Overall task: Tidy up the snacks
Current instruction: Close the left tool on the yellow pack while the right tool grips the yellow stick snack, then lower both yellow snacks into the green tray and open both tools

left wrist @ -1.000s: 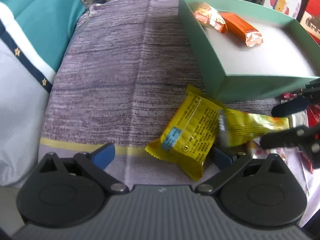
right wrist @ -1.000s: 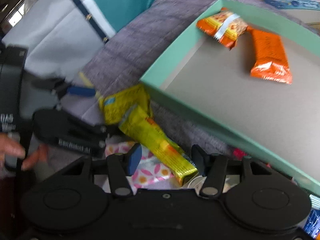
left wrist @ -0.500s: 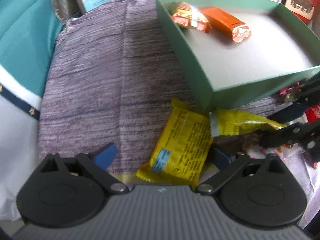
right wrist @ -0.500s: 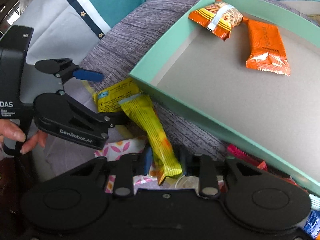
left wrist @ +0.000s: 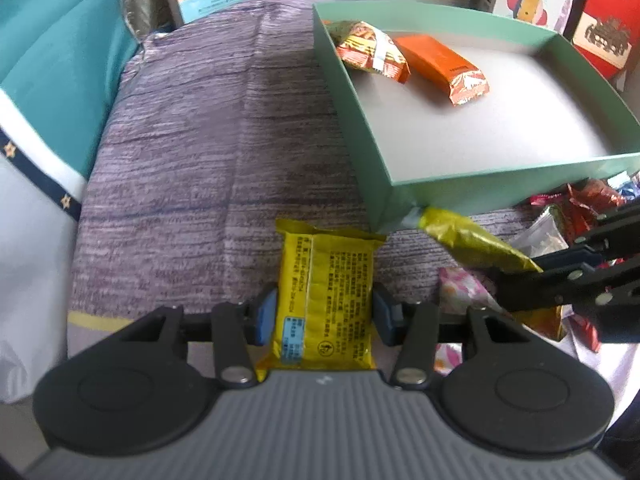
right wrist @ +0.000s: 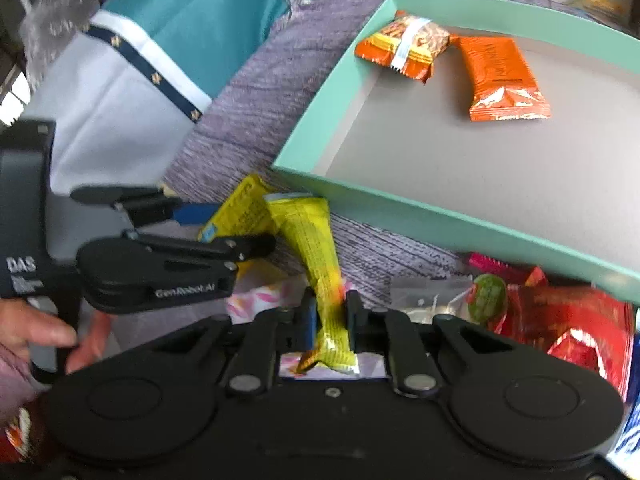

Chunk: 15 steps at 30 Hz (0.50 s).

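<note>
Left tool: jaws have just been closing; the blue pads now press both long edges of the yellow pack, which lies flat on the purple cover at 6 o'clock in its view.
Right tool: clenched on the lower end of the yellow bar; the bar's far end points to 11 o'clock and lies just beside the tray's near corner.
Step in hand: grasping two snacks at once, likely to carry them into the tray.
Doing it well: lift each pack straight up before moving toward 1 o'clock, so the foil clears the tray wall; the bar is held by one end only and may droop, so raise it high over the rim. Keep the two tools apart; they stand close.
Tray: green walls, grey floor, mostly bare.
In tray: orange pack and orange bar, touching, at the far corner.
Loose pile: red and clear wrappers outside the tray, at 3 o'clock.
</note>
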Each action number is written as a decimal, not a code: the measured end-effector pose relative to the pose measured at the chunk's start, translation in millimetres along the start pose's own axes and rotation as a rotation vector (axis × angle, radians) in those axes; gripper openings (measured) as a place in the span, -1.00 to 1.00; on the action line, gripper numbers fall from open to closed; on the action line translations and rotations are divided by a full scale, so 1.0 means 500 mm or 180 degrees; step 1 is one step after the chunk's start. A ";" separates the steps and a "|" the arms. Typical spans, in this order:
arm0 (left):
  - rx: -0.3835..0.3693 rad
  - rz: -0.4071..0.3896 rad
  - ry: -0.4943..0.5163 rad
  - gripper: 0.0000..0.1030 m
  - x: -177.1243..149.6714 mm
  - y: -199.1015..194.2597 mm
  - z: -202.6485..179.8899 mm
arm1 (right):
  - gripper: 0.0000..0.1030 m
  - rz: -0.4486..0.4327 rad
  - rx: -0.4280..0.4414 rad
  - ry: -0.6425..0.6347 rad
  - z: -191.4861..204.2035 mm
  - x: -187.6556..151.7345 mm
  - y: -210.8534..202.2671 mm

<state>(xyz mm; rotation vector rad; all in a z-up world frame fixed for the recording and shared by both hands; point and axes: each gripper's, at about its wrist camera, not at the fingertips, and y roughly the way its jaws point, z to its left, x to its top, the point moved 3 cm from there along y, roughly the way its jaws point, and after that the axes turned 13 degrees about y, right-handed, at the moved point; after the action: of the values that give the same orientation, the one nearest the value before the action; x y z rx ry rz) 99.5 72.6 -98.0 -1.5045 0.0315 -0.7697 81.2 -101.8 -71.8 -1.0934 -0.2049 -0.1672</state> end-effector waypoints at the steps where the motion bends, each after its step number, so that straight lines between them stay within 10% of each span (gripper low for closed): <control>1: 0.0006 -0.0016 -0.0034 -0.08 -0.002 -0.007 0.002 | -0.73 -0.0021 0.0037 0.0050 -0.001 -0.002 -0.009; 15: 0.0032 -0.0413 -0.0296 -0.08 0.033 -0.135 -0.007 | -0.74 -0.0469 0.0399 0.0644 -0.036 0.014 -0.118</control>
<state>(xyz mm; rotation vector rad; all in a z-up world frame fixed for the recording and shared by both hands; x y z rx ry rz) 81.1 69.7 -30.8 -1.5424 -0.1407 -0.8012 75.5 -144.8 -27.4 -0.9299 -0.1126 -0.3899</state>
